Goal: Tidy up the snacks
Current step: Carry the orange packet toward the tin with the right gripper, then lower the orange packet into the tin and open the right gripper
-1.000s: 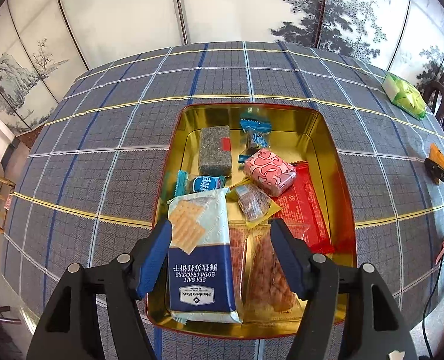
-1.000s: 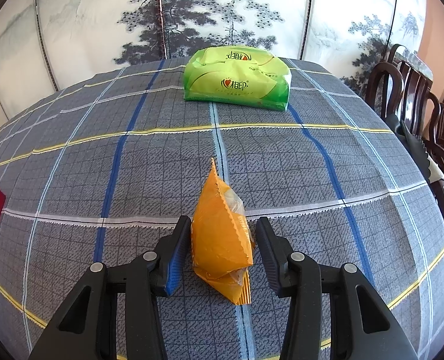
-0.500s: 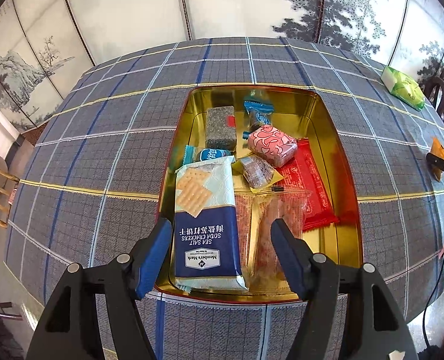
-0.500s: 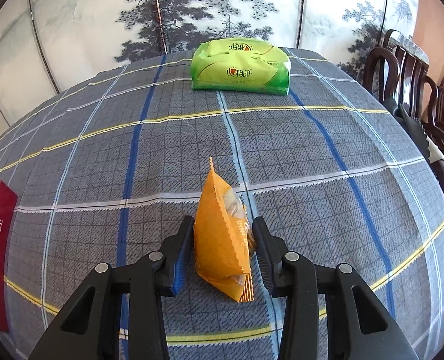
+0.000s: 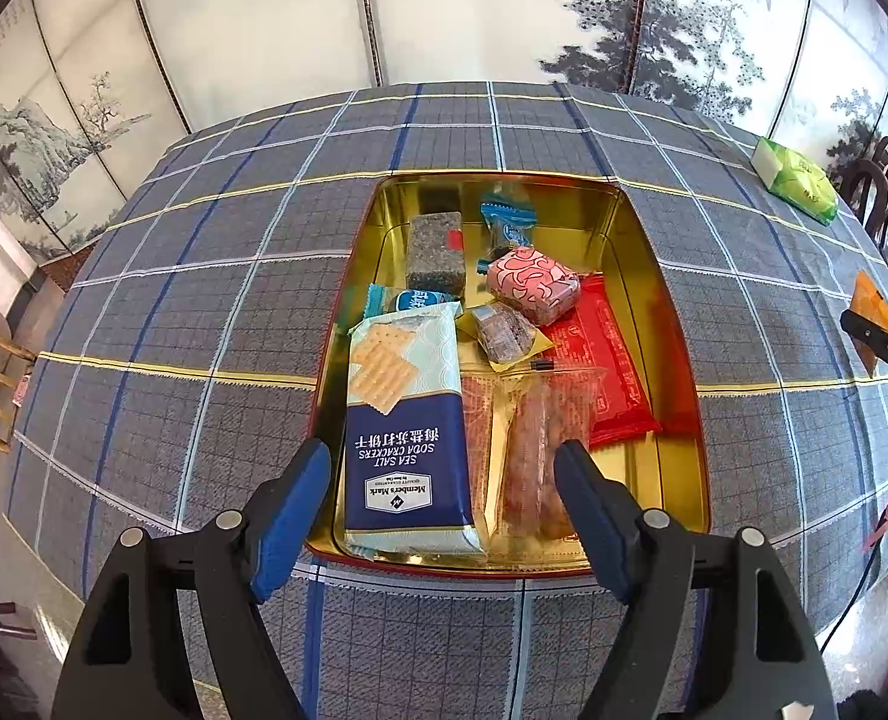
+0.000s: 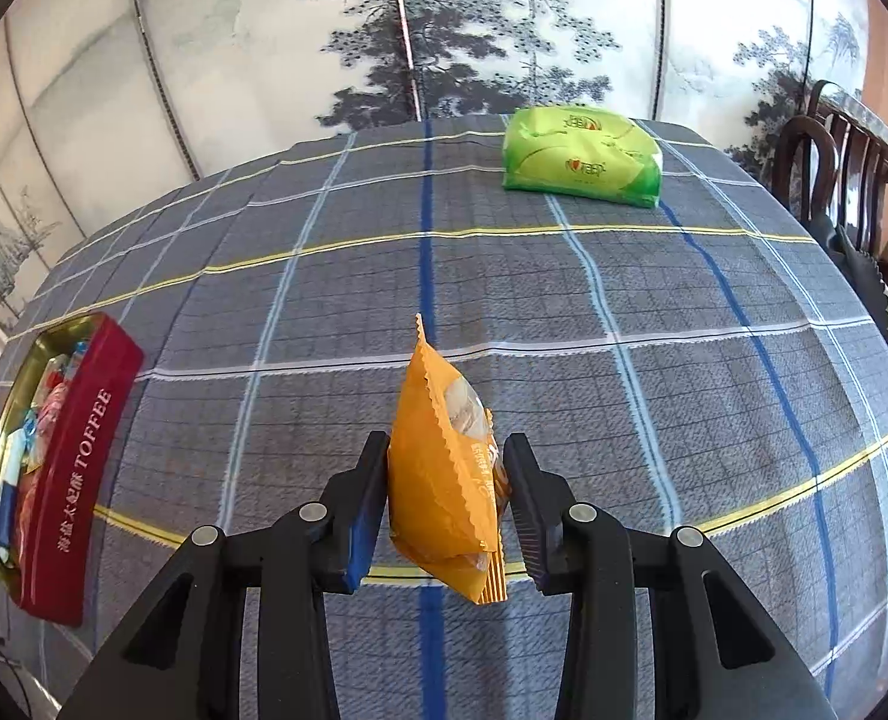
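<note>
My right gripper (image 6: 444,498) is shut on an orange snack packet (image 6: 444,474) and holds it above the plaid tablecloth; the packet also shows at the far right of the left wrist view (image 5: 873,312). A gold tin (image 5: 666,324) with red sides (image 6: 78,462) holds several snacks: a soda cracker pack (image 5: 405,426), a red packet (image 5: 606,372), a pink packet (image 5: 531,285), a grey bar (image 5: 435,252). My left gripper (image 5: 444,510) is open and empty above the tin's near edge.
A green tissue pack (image 6: 582,156) lies at the far side of the table, also seen in the left wrist view (image 5: 795,180). Dark wooden chairs (image 6: 852,174) stand along the right edge. A painted folding screen stands behind the table.
My right gripper closed on the orange packet, lifted it and swung left, bringing the tin into view. My left gripper pulled back and up from the tin, still open.
</note>
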### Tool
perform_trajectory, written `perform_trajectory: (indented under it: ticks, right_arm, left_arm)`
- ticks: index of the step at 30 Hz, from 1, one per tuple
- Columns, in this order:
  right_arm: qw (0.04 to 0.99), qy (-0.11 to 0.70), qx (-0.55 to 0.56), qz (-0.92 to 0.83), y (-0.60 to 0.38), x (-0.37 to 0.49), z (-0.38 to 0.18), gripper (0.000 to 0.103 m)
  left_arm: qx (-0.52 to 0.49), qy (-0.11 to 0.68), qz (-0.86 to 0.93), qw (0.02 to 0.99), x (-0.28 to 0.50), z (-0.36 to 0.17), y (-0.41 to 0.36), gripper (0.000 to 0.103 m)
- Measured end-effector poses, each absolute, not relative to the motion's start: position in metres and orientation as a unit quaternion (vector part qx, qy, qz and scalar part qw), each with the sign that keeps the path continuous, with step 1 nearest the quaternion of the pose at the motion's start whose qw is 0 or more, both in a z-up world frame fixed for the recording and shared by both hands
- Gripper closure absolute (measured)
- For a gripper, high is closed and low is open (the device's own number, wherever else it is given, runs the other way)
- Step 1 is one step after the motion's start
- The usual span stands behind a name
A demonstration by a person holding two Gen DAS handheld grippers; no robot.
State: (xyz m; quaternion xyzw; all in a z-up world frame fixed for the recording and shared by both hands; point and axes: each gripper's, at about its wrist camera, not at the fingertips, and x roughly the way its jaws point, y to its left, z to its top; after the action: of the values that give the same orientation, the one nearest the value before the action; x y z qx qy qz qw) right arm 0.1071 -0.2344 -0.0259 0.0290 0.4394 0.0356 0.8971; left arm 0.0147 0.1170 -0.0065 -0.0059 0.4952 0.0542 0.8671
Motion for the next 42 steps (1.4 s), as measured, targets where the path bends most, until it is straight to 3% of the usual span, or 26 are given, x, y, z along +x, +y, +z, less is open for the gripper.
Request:
perform_trajectory:
  ticks: [20, 42]
  right_arm:
    - [0.878, 0.420, -0.012, 0.228, -0.061, 0.077, 0.012, 0.063]
    - [0.840, 0.457, -0.063, 0.284, 0.039, 0.079, -0.023, 0.063]
  left_arm:
    - [-0.041, 0.490, 0.115, 0.863, -0.010, -0.004, 0.164, 0.027]
    - [-0.070, 0.489, 0.167, 0.853, -0.028, -0.007, 0.220, 0.027]
